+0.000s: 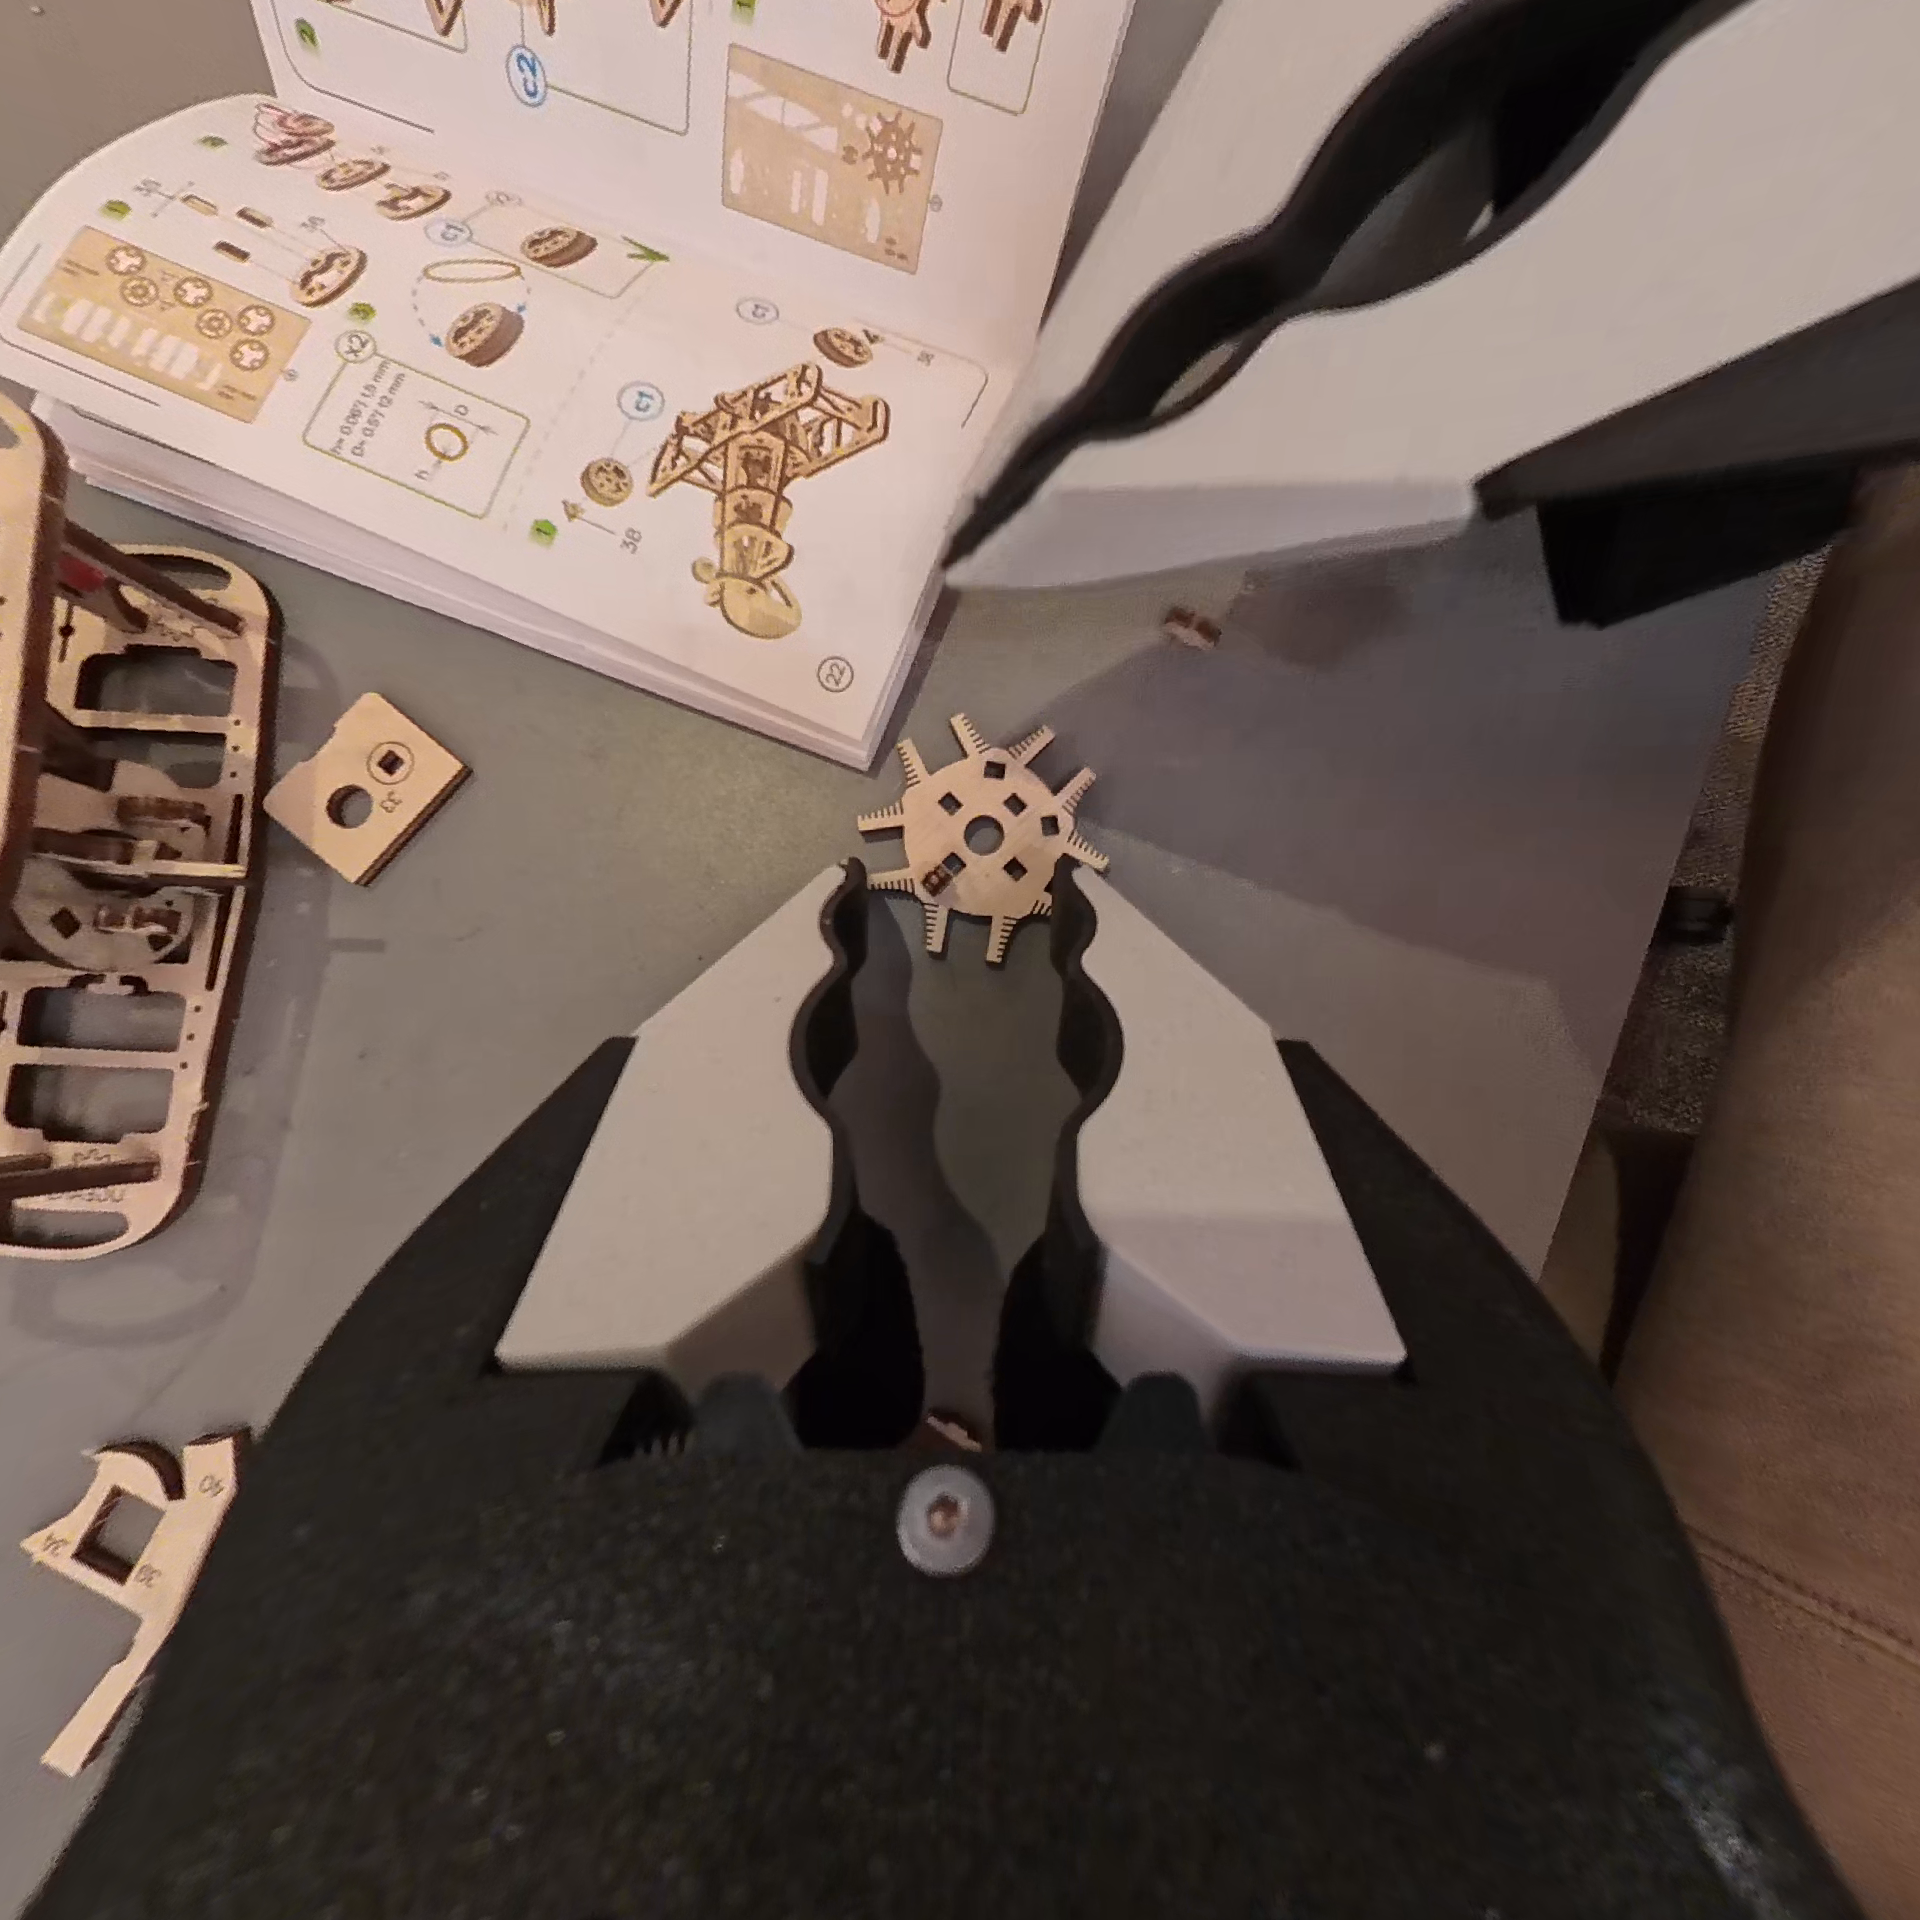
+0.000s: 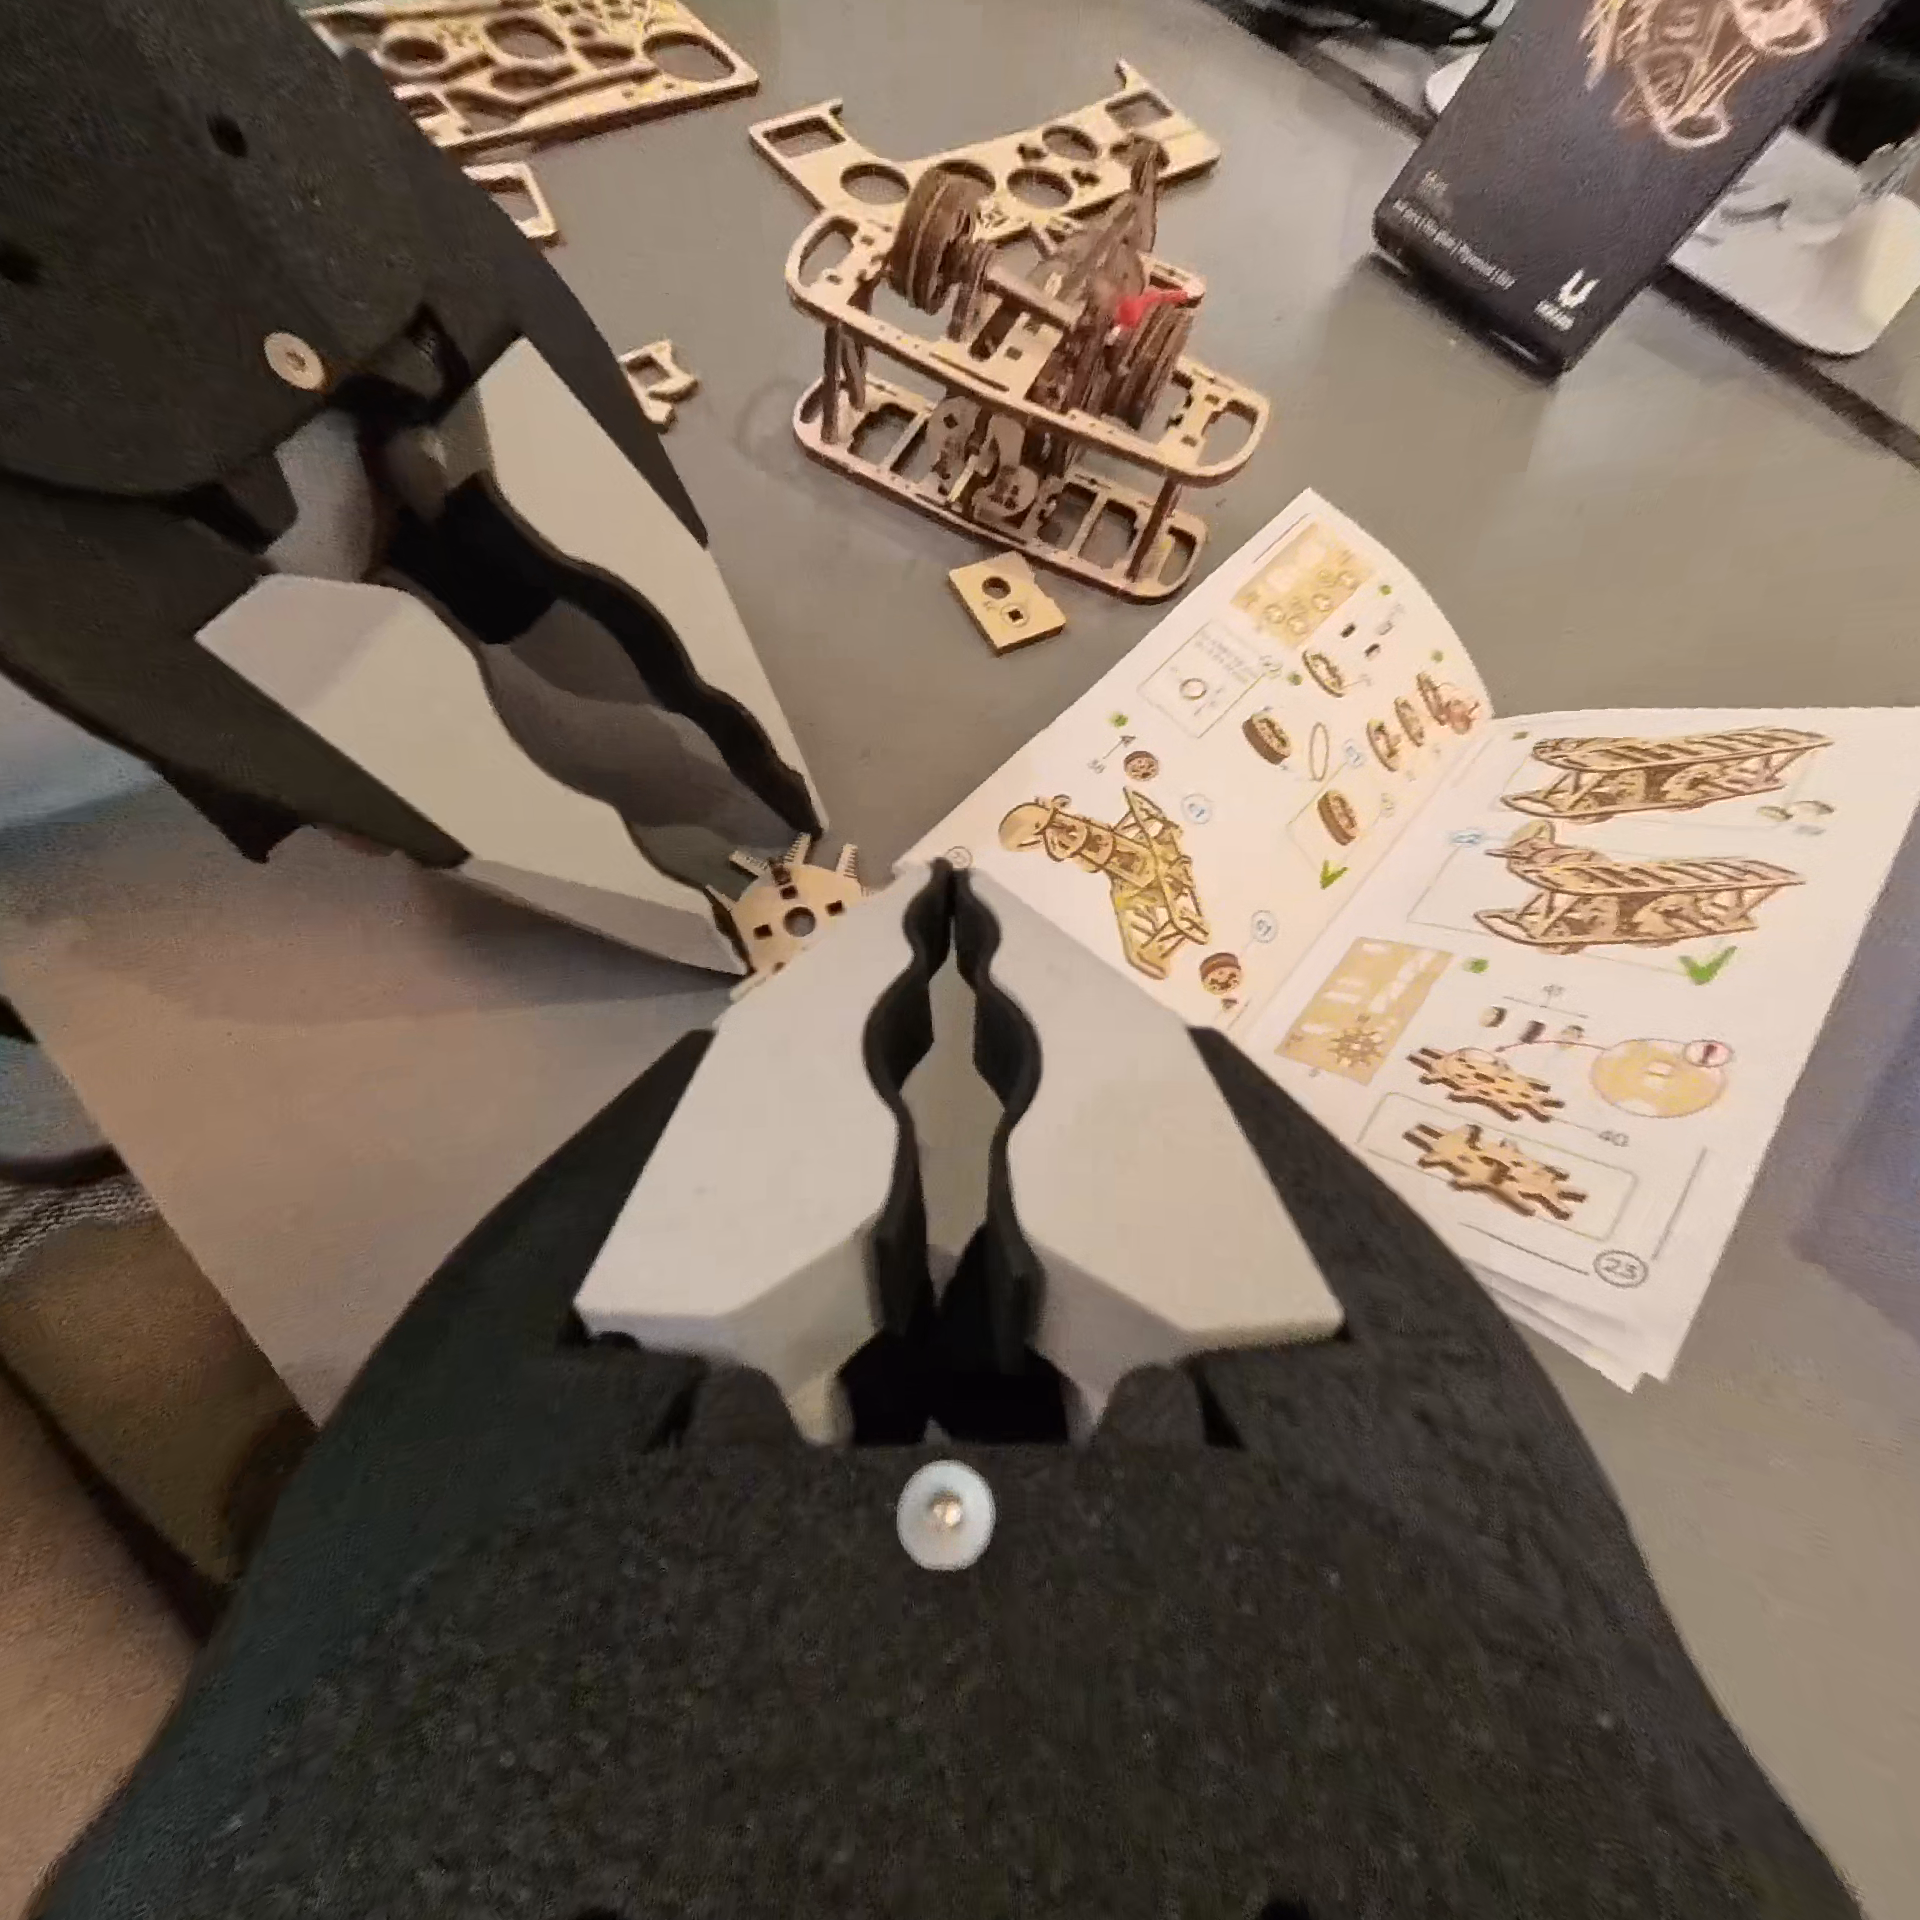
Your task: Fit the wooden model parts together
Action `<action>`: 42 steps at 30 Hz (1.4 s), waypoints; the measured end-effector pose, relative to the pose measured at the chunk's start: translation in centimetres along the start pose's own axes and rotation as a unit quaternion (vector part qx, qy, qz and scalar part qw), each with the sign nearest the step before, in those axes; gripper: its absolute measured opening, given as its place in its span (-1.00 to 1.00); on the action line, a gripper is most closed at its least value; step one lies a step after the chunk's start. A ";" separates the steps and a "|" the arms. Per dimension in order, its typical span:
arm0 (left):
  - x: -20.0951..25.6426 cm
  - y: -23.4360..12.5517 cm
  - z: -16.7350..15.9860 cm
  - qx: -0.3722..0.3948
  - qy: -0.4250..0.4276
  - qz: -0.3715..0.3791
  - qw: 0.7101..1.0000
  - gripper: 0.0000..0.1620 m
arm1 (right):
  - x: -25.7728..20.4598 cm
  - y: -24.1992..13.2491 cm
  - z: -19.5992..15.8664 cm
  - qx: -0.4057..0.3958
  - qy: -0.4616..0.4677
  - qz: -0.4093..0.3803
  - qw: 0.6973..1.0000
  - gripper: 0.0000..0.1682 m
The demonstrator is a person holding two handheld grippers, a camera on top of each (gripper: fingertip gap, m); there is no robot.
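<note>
A small spoked wooden wheel (image 1: 982, 831) lies on the grey table (image 1: 644, 1039), just off the booklet's corner. My left gripper (image 1: 966, 894) points down at it, its two fingertips pressed against the wheel's sides. The wheel also shows in the right wrist view (image 2: 795, 909), between the left gripper's tips (image 2: 769, 894). My right gripper (image 2: 951, 894) is shut, with nothing visible between its tips, and hovers just right of the wheel. In the left wrist view it (image 1: 961, 545) reaches in from the upper right, blurred. The half-built wooden biplane (image 2: 1018, 416) stands farther back.
An open instruction booklet (image 2: 1455, 935) lies right of the wheel. A square wooden plate with two holes (image 1: 369, 790) lies beside the biplane (image 1: 104, 883). Punched-out sheets (image 2: 540, 62) and a dark box (image 2: 1558, 177) are at the back. An offcut (image 1: 114, 1558) and a tiny piece (image 1: 1190, 623) lie loose. Left tips and right tips are each some 12 cm from the half-built wooden biplane (image 2: 1018, 416).
</note>
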State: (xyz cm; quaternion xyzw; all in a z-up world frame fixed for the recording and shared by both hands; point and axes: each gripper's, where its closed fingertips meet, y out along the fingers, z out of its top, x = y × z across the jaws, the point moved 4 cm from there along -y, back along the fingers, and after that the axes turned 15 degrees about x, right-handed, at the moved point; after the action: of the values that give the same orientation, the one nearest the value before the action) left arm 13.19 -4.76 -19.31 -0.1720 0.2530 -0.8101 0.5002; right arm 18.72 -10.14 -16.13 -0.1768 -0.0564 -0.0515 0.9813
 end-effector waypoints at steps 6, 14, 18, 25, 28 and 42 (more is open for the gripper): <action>0.0 0.0 0.0 -0.003 0.015 0.000 1.000 -0.59 | 0.4 -2.1 -3.3 -0.095 0.039 0.047 0.994 -0.92; 0.5 -0.6 -0.3 -0.024 0.028 -0.015 0.999 -0.59 | -0.3 -3.7 -3.6 -0.099 0.043 0.098 0.989 -0.65; 0.8 -0.9 -0.4 -0.033 0.026 -0.017 0.999 -0.59 | -0.6 -2.9 -4.3 -0.121 0.010 0.094 0.988 -0.69; 1.1 -4.0 3.4 0.098 0.012 -0.026 0.995 -0.55 | 0.1 -2.9 -2.9 -0.091 0.045 0.096 0.990 -1.00; -0.1 -4.8 3.6 0.119 0.019 0.009 0.993 -0.64 | 1.3 -3.0 -1.2 -0.047 0.098 0.089 0.990 -1.00; -3.1 -5.1 2.2 0.091 0.002 0.090 0.992 -0.73 | -0.8 2.4 -2.5 -0.101 -0.004 0.113 0.988 -0.95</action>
State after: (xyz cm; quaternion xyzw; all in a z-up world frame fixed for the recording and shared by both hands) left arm 12.07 -0.57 -14.62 -0.1005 0.1942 -0.7815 0.5843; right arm 18.44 -8.66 -19.35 -0.2806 -0.0347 0.0545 0.9576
